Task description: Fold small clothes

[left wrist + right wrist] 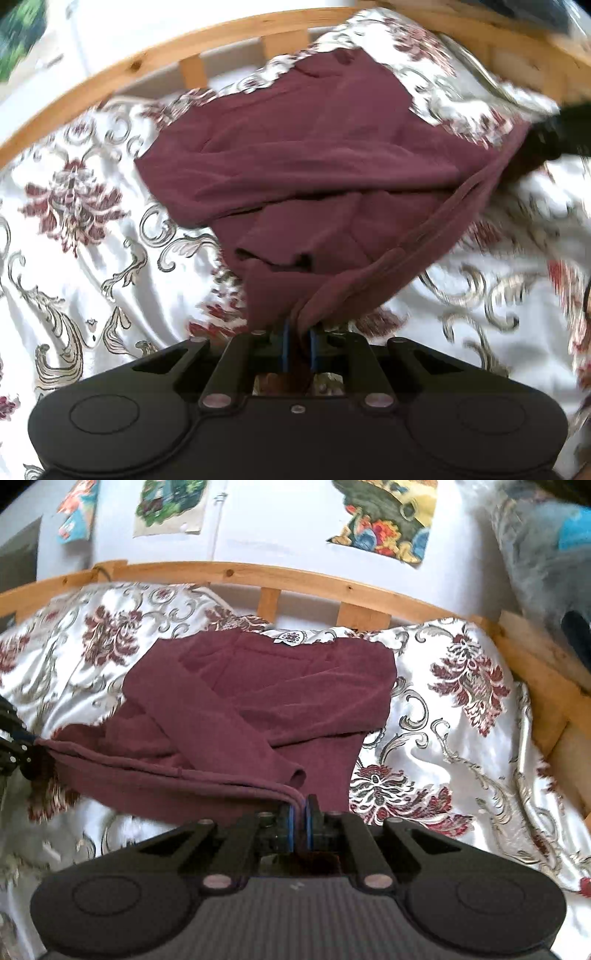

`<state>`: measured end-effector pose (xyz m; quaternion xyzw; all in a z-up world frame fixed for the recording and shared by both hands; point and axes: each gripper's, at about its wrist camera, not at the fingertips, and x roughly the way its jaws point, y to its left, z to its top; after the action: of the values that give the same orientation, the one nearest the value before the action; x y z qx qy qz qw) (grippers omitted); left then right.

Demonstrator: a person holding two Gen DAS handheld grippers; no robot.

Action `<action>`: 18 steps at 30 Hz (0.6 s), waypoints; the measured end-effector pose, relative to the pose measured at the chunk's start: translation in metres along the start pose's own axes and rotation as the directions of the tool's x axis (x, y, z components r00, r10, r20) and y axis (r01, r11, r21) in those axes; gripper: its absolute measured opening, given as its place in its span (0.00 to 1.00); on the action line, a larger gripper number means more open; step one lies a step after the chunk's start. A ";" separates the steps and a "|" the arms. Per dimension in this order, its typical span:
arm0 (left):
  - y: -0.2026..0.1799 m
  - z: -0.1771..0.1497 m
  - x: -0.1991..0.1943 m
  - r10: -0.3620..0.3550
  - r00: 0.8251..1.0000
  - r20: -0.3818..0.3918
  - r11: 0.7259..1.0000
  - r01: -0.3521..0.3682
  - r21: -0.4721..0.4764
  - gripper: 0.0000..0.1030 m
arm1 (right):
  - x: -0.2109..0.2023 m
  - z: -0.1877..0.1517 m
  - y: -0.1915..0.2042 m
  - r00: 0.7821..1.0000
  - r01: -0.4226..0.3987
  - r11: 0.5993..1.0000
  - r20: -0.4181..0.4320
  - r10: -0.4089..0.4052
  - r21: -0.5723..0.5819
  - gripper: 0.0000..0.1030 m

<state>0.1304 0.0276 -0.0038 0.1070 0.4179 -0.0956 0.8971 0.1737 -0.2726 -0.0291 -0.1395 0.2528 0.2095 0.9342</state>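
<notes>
A maroon long-sleeved top (314,147) lies on a floral bedspread (74,258), its sleeves folded across the body. It also shows in the right wrist view (258,686). My left gripper (298,332) is shut on one corner of the top's bottom hem. My right gripper (299,812) is shut on the other hem corner. The hem (166,768) stretches taut between the two grippers, lifted slightly off the bed. The left gripper shows at the left edge of the right wrist view (22,749); the right gripper shows dark and blurred at the right of the left wrist view (554,140).
A wooden bed rail (258,576) with slats runs along the far side of the bed and around the right (546,686). Pictures (384,513) hang on the white wall behind. A grey and blue bundle (546,554) sits at the upper right.
</notes>
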 end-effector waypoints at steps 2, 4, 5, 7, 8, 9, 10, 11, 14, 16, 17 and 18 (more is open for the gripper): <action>0.009 0.006 0.001 -0.014 1.000 -0.005 0.999 0.014 -0.036 0.10 | 0.003 0.003 -0.001 1.000 0.000 1.000 0.004 0.000 0.014 0.07; 0.014 0.011 -0.001 -0.025 1.000 -0.002 0.998 0.025 -0.055 0.09 | 0.002 0.005 -0.002 1.000 -0.003 1.000 0.013 0.003 0.020 0.07; 0.015 0.013 -0.004 -0.028 1.000 0.006 0.998 0.028 -0.060 0.08 | 0.000 0.006 -0.001 1.000 -0.010 1.000 0.019 0.010 0.026 0.07; 0.016 0.015 -0.015 -0.024 0.999 0.038 0.998 0.026 -0.060 0.08 | -0.006 0.006 -0.002 0.999 -0.007 0.999 0.039 0.006 0.034 0.07; 0.015 0.014 -0.021 -0.022 0.998 0.058 0.998 0.025 -0.057 0.08 | -0.011 0.005 -0.001 0.999 -0.003 0.999 0.048 0.001 0.038 0.07; 0.014 0.013 -0.028 -0.019 0.997 0.078 0.998 0.023 -0.054 0.08 | -0.017 0.004 0.000 0.998 0.001 0.999 0.060 -0.004 0.037 0.07; 0.012 0.011 -0.036 -0.015 0.995 0.100 0.999 0.020 -0.050 0.08 | -0.025 0.002 0.001 0.997 0.007 1.000 0.075 -0.010 0.030 0.07; 0.010 0.009 -0.044 -0.014 0.993 0.119 0.999 0.020 -0.049 0.08 | -0.033 0.001 0.003 0.996 0.016 1.000 0.088 -0.018 0.020 0.07; 0.006 0.000 -0.071 -0.023 0.984 0.174 0.998 0.033 -0.055 0.07 | -0.059 -0.004 0.013 0.992 0.040 0.999 0.120 -0.038 -0.017 0.07; 0.006 -0.007 -0.087 -0.027 0.980 0.197 0.997 0.041 -0.064 0.07 | -0.078 -0.007 0.019 0.990 0.043 0.999 0.137 -0.038 -0.033 0.07; 0.006 -0.010 -0.095 -0.030 0.978 0.205 0.997 0.045 -0.066 0.07 | -0.087 -0.008 0.021 0.990 0.039 0.999 0.140 -0.034 -0.035 0.07; 0.007 -0.014 -0.103 -0.035 0.977 0.210 0.996 0.051 -0.069 0.07 | -0.097 -0.009 0.023 0.989 0.035 0.999 0.143 -0.030 -0.036 0.07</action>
<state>0.0571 0.0463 0.0675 0.0540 0.3271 -0.1100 0.9370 0.0833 -0.2865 0.0110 -0.1460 0.1790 0.2084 0.9504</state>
